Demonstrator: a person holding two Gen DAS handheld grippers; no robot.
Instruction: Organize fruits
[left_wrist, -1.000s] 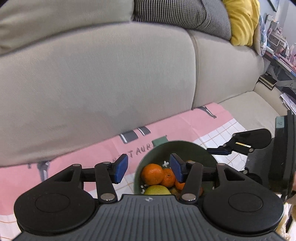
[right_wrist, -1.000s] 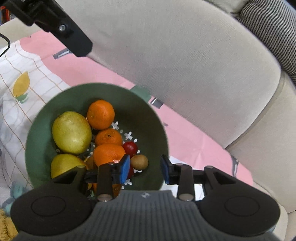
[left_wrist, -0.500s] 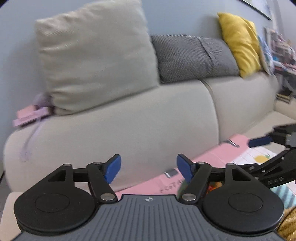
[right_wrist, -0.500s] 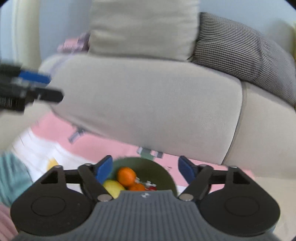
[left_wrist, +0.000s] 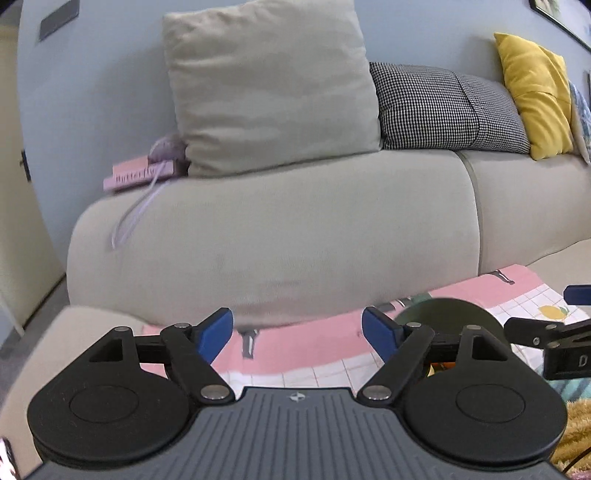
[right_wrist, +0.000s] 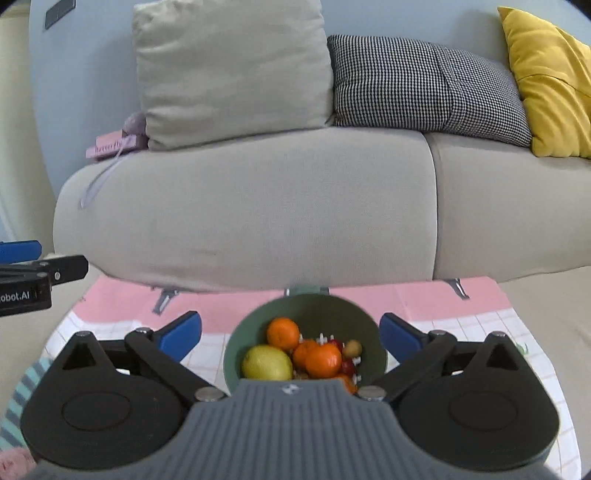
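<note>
A green bowl (right_wrist: 328, 308) stands on a pink and white cloth (right_wrist: 461, 321) in front of a sofa. Inside it lie a yellow fruit (right_wrist: 266, 363), oranges (right_wrist: 283, 333), a small brown fruit (right_wrist: 352, 347) and red fruits (right_wrist: 347, 366). My right gripper (right_wrist: 290, 325) hovers just short of the bowl. Its jaws are opening wide with nothing between them. My left gripper (left_wrist: 297, 328) hangs to the left of the bowl (left_wrist: 447, 310), its jaws also opening and holding nothing. One of the right gripper's fingers (left_wrist: 532, 328) shows at the right edge of the left wrist view.
A beige sofa (right_wrist: 258, 206) fills the background with a beige cushion (right_wrist: 229, 66), a checked cushion (right_wrist: 421, 77) and a yellow cushion (right_wrist: 546, 81). A pink book (left_wrist: 138, 177) lies on the sofa's arm. A teal striped fabric (right_wrist: 22, 398) sits at the lower left.
Both grippers have drawn back and upward from the bowl, and both views have tipped up toward the sofa. Both pairs of jaws have spread from narrow to wide.
</note>
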